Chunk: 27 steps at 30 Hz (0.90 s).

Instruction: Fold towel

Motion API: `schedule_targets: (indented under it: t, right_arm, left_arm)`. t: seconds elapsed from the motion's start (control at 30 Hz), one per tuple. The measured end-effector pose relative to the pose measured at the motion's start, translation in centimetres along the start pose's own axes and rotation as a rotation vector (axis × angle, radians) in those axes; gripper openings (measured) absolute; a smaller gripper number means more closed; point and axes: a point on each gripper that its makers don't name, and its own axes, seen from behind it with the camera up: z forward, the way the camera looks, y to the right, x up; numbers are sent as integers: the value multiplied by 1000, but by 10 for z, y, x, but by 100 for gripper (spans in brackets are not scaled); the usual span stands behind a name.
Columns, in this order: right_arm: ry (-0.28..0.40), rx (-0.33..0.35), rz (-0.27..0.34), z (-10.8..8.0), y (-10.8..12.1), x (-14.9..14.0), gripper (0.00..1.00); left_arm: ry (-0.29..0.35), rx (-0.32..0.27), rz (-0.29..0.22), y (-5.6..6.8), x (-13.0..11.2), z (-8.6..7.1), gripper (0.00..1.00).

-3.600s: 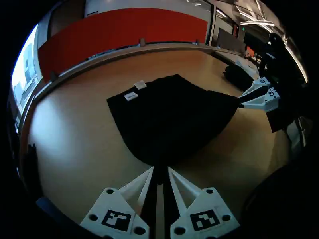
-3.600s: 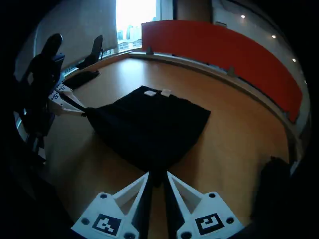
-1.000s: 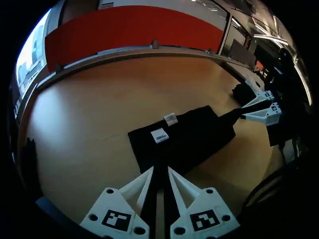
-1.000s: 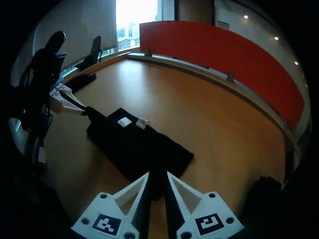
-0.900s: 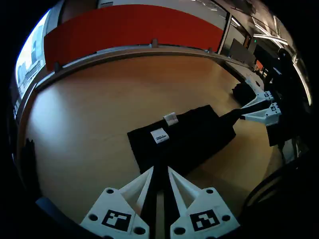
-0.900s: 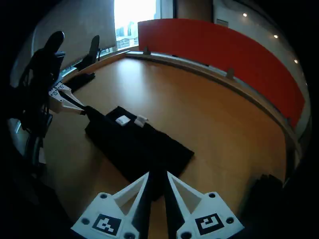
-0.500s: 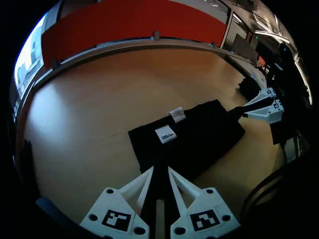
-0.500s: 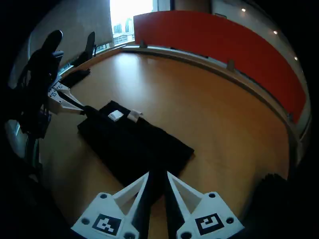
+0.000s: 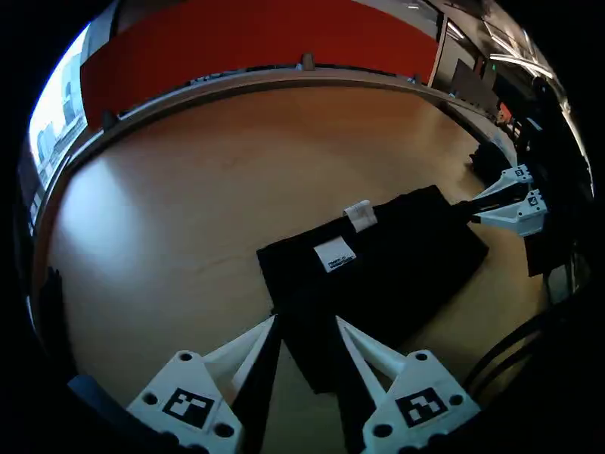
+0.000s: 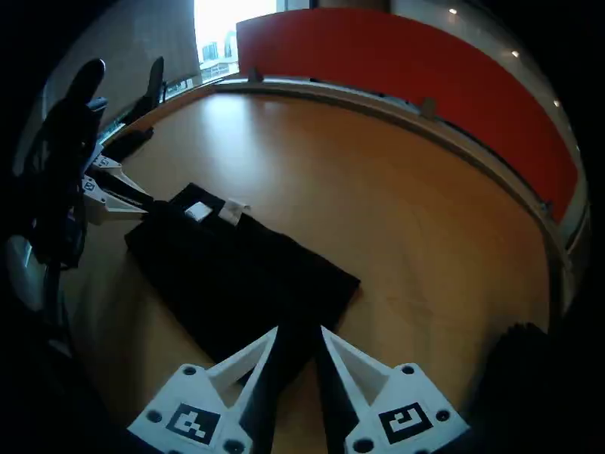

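Observation:
The black towel (image 9: 378, 265) lies folded into a long flat rectangle on the wooden table (image 9: 189, 197), with two white tags (image 9: 335, 254) on top. My left gripper (image 9: 305, 333) is open, its fingers spread on either side of the towel's near end. In the right gripper view the towel (image 10: 227, 272) stretches away to the upper left. My right gripper (image 10: 299, 340) is open by a small gap, with the towel's near corner still between its fingers. The right gripper (image 9: 475, 210) also appears at the towel's far end. The left gripper (image 10: 147, 206) sits at the opposite end.
A red partition (image 9: 249, 38) runs along the table's curved far edge. A person in dark clothes (image 10: 53, 174) holds the grippers. Another dark bundle (image 9: 490, 160) lies farther off on the table, and dark office chairs (image 10: 155, 87) stand by the window.
The towel was lowered and now lies flat, folded in half. My left gripper has opened wide and let go of its corner. My right gripper's fingers have parted slightly.

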Motion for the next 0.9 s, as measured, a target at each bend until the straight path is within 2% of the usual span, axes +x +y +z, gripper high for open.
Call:
schedule_targets:
  t: [0.1,0.2,0.33,0.47,0.6,0.9]
  right_arm:
    - [-8,-8,1,2,2,-3,43]
    - [-14,-24,3,4,6,-5,60]
    - [-21,-38,6,6,10,-7,68]
    - [-22,-56,8,9,16,-6,75]
    - [-17,-68,10,10,20,-2,78]
    - [-8,-105,-1,10,35,6,93]
  left_arm:
    - [-6,12,-4,-4,-1,2,40]
    - [-5,18,-10,-7,0,2,40]
    - [-4,28,-4,-10,1,2,61]
    - [-4,39,5,-14,3,2,68]
    - [-3,50,3,-19,6,2,72]
    - [7,80,-8,-28,16,3,80]
